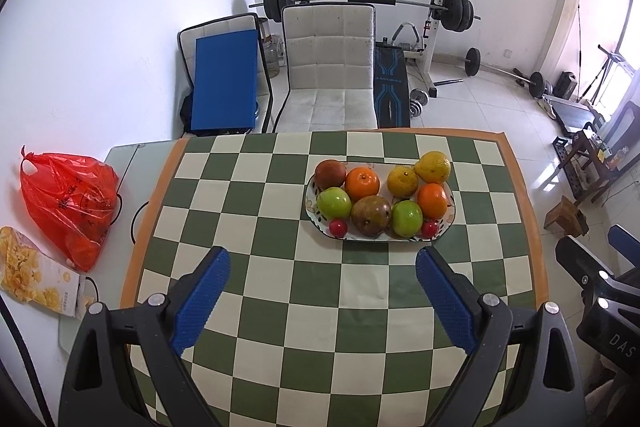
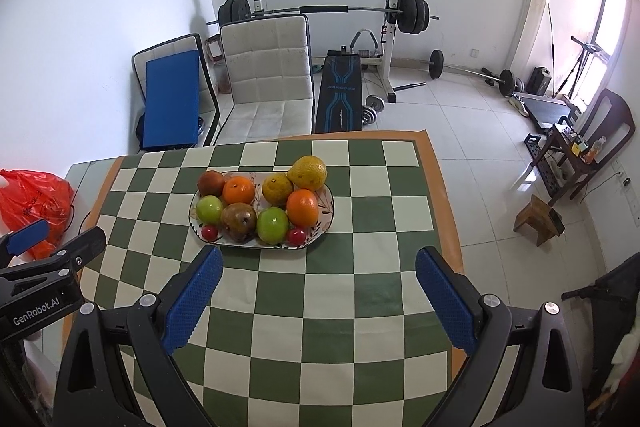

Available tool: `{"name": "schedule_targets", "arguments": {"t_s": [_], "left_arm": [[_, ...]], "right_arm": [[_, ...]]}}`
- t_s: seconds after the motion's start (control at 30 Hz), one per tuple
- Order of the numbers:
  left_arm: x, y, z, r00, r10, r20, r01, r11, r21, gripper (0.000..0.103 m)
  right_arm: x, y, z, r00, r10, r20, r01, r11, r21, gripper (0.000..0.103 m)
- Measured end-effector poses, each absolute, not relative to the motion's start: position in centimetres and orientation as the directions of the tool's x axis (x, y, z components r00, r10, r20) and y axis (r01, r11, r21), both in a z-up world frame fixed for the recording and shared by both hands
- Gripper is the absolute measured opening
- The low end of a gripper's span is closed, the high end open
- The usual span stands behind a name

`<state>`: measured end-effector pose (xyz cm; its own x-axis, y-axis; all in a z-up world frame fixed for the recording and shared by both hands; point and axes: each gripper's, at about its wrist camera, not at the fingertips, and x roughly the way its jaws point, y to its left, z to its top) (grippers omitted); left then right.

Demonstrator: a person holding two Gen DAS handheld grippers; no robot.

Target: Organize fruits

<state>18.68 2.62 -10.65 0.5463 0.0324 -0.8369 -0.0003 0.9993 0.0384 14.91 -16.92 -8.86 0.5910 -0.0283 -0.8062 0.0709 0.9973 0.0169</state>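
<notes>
I'm above the checkered table cloth (image 1: 280, 291), the biggest thing in front of me, with both tools held back from the fruit. At about twelve o'clock from my left gripper (image 1: 322, 293) sits the oval plate (image 1: 451, 217), loaded: two yellow citrus at its far right, two oranges, two brown pears, two green apples, and two small red fruits along the near rim. My left gripper hangs with its blue pads wide apart, nothing between them. My right gripper (image 2: 318, 293) is spread just as wide and also empty, the plate at roughly eleven o'clock from it.

The risk is the crowding. The fruit touches all over that plate, so if I come down on the near brown pear (image 2: 239, 221), one finger could shove a green apple (image 2: 272, 225) sideways and roll it off the rim. The plate itself may skid on the cloth if I push instead of lift. The cloth could ruck up under a dragging finger. Smallest worry: the red fruit (image 2: 295, 236) at the rim, round and tiny, likely to squirt out from between wide pads if I close off-centre.
</notes>
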Motion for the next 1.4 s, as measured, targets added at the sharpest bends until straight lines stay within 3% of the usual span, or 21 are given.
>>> {"name": "schedule_targets", "arguments": {"t_s": [0.07, 1.4], "left_arm": [[18.8, 2.7, -10.9, 0.549, 0.032, -0.835, 0.005, 0.999, 0.042, 0.103], [18.7, 2.7, -11.2, 0.553, 0.024, -0.833, 0.014, 0.999, 0.037, 0.103]], "right_arm": [[14.8, -17.0, -9.1, 0.591, -0.031, -0.806, 0.072, 0.997, 0.014, 0.101], [14.2, -16.7, -8.3, 0.595, -0.033, -0.803, 0.072, 0.997, 0.012, 0.101]]}}
